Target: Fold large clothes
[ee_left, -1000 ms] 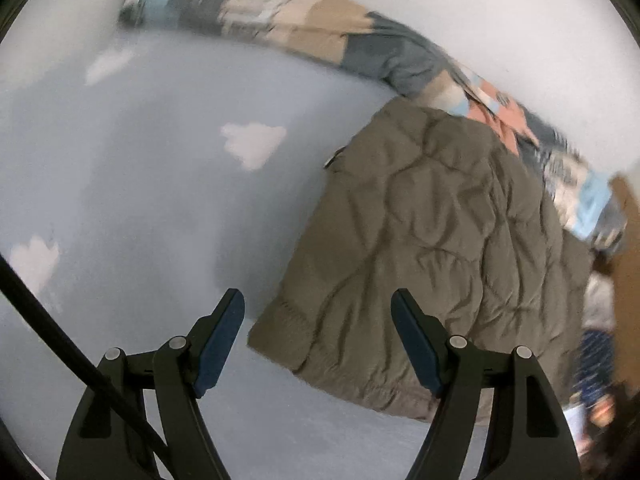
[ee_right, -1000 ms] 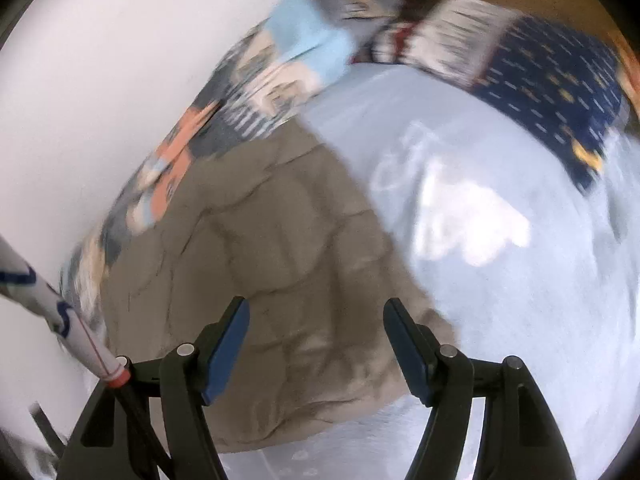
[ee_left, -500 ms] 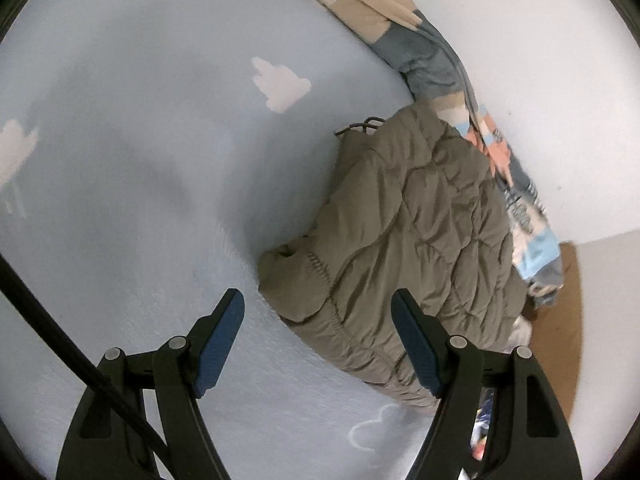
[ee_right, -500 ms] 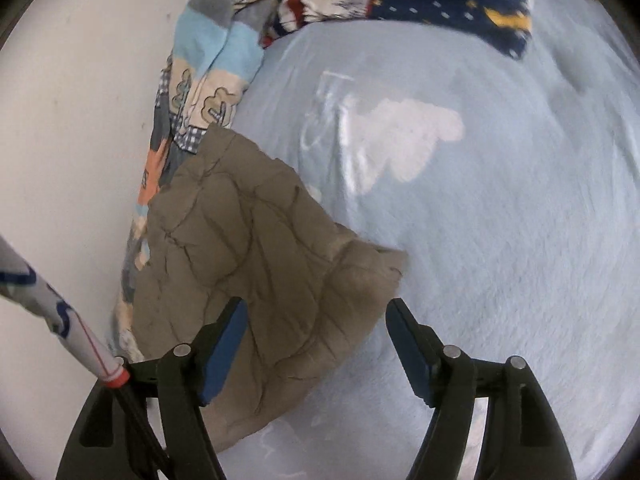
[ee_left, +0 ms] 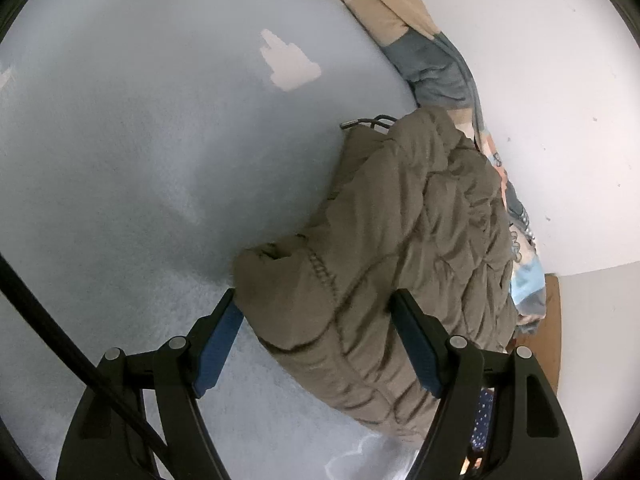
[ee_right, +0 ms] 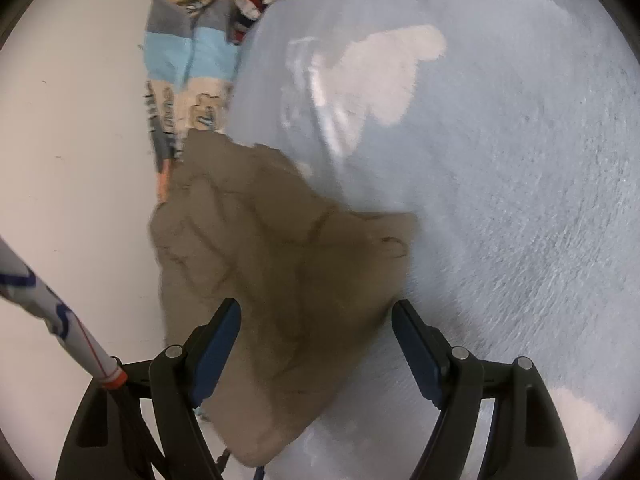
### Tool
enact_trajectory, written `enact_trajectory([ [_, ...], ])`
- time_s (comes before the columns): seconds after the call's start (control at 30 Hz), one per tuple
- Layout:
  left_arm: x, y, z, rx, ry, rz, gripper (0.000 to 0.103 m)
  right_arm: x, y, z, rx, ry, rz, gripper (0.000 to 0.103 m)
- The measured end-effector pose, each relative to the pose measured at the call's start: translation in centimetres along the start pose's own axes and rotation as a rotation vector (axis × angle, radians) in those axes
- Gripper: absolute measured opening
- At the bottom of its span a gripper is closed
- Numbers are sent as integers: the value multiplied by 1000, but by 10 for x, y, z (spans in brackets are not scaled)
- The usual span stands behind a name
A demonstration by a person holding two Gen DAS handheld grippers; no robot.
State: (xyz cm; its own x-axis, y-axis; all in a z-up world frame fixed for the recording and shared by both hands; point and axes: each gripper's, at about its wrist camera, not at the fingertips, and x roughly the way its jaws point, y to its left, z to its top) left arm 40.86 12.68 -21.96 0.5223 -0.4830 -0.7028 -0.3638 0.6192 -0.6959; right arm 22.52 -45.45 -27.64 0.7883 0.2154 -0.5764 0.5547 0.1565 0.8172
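An olive-brown quilted puffer jacket point(ee_left: 400, 248) lies folded in a bundle on a light blue bed sheet point(ee_left: 140, 140) with white cloud prints. In the left wrist view my left gripper point(ee_left: 316, 320) is open, its jaws standing on either side of the jacket's near corner, right above it. In the right wrist view the same jacket point(ee_right: 272, 272) lies beside the wall, and my right gripper point(ee_right: 316, 324) is open with its jaws either side of the near edge. Neither gripper holds anything.
A patchwork quilt point(ee_left: 432, 64) is bunched along the white wall point(ee_left: 560, 100); it also shows in the right wrist view point(ee_right: 188, 52). Dark blue patterned fabric point(ee_left: 482, 420) lies past the jacket. A wooden floor strip point(ee_left: 554, 320) shows at the bed's end.
Both grippers have moved in closer to the jacket, which now fills the space between their open jaws. The jacket itself has stayed in place.
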Motion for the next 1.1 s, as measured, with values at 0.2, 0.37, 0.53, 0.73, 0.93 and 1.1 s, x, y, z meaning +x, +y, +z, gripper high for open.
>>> enact_trajectory([
  [0.2, 10, 6, 5, -8, -12, -19, 75, 23, -7, 6, 13, 5, 31, 84],
  [0.37, 11, -12, 4, 126, -48, 46, 57, 35, 13, 8, -116, -2, -40, 49],
  [0.53, 1, -50, -9, 340, -137, 184, 45, 25, 60, -9, -414, -78, -181, 34],
  [0.73, -8, -86, -31, 568, -250, 323, 42, 19, 102, -39, -718, -167, -325, 33],
  [0.93, -24, -103, -40, 633, -300, 326, 41, 14, 122, -53, -846, -208, -359, 31],
  [1.1, -46, -108, -49, 657, -315, 305, 40, -5, 132, -63, -887, -229, -344, 31],
])
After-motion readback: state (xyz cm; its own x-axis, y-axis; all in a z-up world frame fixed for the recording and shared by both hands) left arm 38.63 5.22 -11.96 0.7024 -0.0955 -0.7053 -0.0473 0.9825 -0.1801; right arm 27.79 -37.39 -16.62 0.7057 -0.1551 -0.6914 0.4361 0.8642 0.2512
